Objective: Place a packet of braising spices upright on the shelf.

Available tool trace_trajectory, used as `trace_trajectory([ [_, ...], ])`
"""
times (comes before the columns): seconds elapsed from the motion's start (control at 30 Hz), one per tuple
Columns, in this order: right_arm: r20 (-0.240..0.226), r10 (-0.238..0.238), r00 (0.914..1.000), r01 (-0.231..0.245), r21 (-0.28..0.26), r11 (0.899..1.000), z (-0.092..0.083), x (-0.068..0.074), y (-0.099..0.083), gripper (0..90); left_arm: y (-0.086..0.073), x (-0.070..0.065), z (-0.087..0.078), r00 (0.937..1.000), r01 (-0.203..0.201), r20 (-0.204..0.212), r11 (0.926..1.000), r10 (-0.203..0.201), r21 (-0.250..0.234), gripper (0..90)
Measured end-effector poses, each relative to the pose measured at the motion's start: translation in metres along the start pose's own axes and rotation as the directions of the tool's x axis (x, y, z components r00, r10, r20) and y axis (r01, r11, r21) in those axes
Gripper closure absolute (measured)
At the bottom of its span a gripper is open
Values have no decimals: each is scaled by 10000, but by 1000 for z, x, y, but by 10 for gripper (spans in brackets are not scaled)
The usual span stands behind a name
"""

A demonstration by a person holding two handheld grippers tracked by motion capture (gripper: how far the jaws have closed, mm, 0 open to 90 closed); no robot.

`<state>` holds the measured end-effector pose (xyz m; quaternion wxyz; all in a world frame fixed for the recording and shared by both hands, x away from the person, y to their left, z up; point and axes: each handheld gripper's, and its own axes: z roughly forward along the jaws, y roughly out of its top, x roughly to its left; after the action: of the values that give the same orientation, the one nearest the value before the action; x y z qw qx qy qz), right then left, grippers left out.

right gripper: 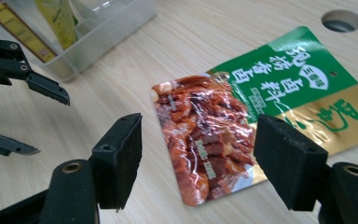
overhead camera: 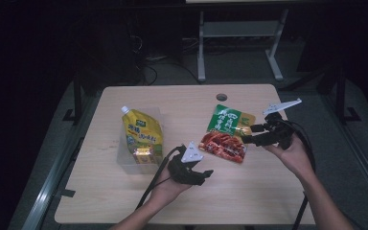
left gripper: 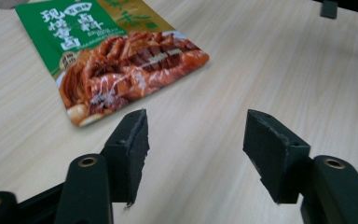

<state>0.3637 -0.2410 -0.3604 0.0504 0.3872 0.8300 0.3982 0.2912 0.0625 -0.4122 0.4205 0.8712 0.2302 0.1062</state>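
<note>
Fingers: both pairs (left gripper: 133,140) are standing apart with nothing between them; the left gripper (overhead camera: 202,176) and the right gripper (overhead camera: 250,133) are each gripping only air.
Table (overhead camera: 268,191): it is carrying everything, and its smooth wood is offering little friction, so a flat packet may be sliding ahead of a jaw instead of lifting.
Clear tub (overhead camera: 129,163): it is sitting on the table's left part with the yellow spout pouch (overhead camera: 143,134) standing in it; a sweeping left forearm could be knocking it over.
Green-and-red snack packet (overhead camera: 227,134): it is lying flat between the 2 grippers, just ahead of the right one, near the left.
Risk, 2 grippers: both are aiming at 1 packet, so they may be colliding or pulling it 2 ways.
Risk, grip: jaws closing on the thin edge may be pinching foil only and tearing it.
Packet edges: whether any corner is lifting off the wood is hard to say in the dim high view.
</note>
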Motion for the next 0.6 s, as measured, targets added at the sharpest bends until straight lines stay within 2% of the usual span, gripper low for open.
trace_trajectory([
  [0.37,380,638,9972,-641,73,9979,0,-19,2,312,14,21,23,9997,222,26,9996,-222,154,566],
  [0.57,572,482,9972,-489,120,9987,-3,-23,14,308,21,31,33,9998,134,162,9996,-138,250,660],
  [0.6,609,594,9964,-604,151,9981,-2,-24,16,308,22,32,34,9997,162,176,9996,-167,248,677],
])
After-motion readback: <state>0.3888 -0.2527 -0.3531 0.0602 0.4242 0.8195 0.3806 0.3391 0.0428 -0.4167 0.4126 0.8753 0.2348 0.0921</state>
